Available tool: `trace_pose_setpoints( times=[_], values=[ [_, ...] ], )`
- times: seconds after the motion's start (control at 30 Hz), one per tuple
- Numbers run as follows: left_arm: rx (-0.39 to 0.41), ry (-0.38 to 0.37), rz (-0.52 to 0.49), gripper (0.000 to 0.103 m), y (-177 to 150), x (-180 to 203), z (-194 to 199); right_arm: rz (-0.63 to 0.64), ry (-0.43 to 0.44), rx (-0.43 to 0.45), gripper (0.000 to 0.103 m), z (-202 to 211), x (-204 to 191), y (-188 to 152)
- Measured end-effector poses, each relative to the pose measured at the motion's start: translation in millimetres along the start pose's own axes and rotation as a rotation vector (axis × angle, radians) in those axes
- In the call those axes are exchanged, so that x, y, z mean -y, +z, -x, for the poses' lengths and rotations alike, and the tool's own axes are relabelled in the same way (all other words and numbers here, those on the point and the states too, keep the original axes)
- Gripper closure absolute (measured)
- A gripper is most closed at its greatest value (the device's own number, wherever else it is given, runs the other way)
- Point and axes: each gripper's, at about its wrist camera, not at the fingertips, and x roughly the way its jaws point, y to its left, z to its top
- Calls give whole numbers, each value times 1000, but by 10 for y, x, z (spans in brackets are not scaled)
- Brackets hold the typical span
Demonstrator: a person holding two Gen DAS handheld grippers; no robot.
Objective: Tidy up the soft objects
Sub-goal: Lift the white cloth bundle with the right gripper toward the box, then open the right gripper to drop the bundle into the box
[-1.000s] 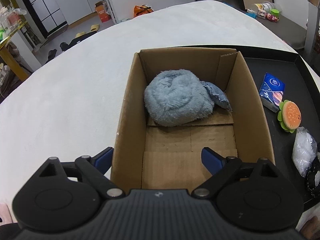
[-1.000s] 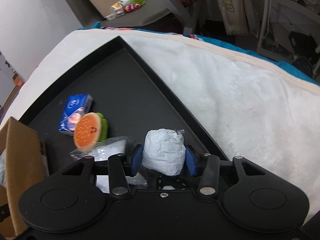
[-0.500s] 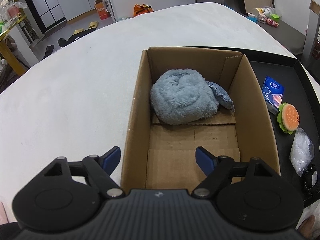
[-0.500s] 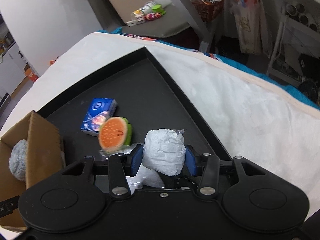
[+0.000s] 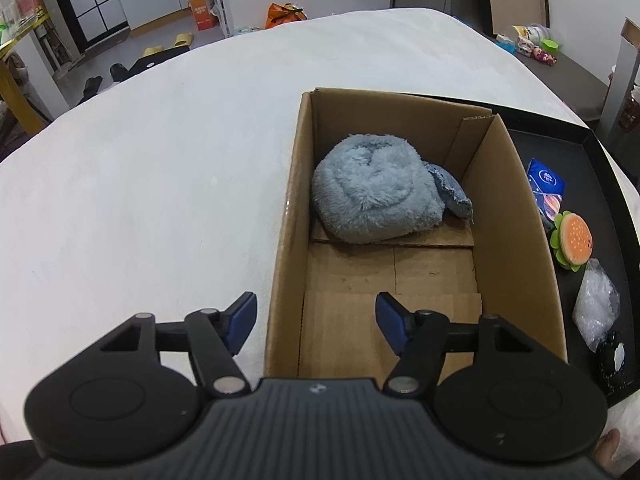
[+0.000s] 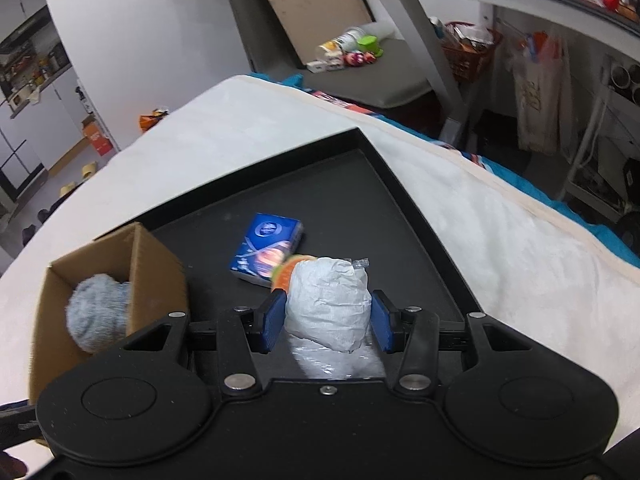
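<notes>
Between the blue pads of the right gripper point(image 6: 328, 320) sits a white wrapped bundle point(image 6: 328, 304), crinkled like tissue under clear film, pinched from both sides and held up above the black tray point(image 6: 416, 220). Just behind the bundle, partly hidden by it, lies an orange and green burger-shaped toy point(image 5: 573, 240), and next to that a blue tissue pack point(image 6: 266, 250) rests flat on the tray floor. A clear plastic packet point(image 5: 596, 308) lies on the tray nearer the person, with a small black item beside it that I cannot make out.

Left of the tray, touching its edge, stands an open cardboard box point(image 5: 288, 216). A fluffy pale blue plush point(image 5: 376, 196) lies at its far end, with a scrap of darker blue cloth point(image 5: 452, 196) tucked against it.

The left gripper point(image 5: 316, 316) hangs over the near left wall of the box, jaws closing, the wall between the fingers but untouched. Everything rests on a white cover point(image 5: 140, 184).
</notes>
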Motion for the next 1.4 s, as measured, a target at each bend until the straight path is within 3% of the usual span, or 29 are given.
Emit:
trace_pose_setpoints(
  times=[0.8, 1.03, 1.4],
  values=[
    [-6, -88, 53, 70, -45, -217, -84, 238, 178, -5, 58, 210, -966, -161],
    [3, -102, 91, 88, -40, -340, -117, 283, 203, -6, 58, 204, -1217, -208],
    [1, -135, 126, 90, -55, -434, -145, 301, 298, -28, 57, 161, -1623, -231]
  ],
)
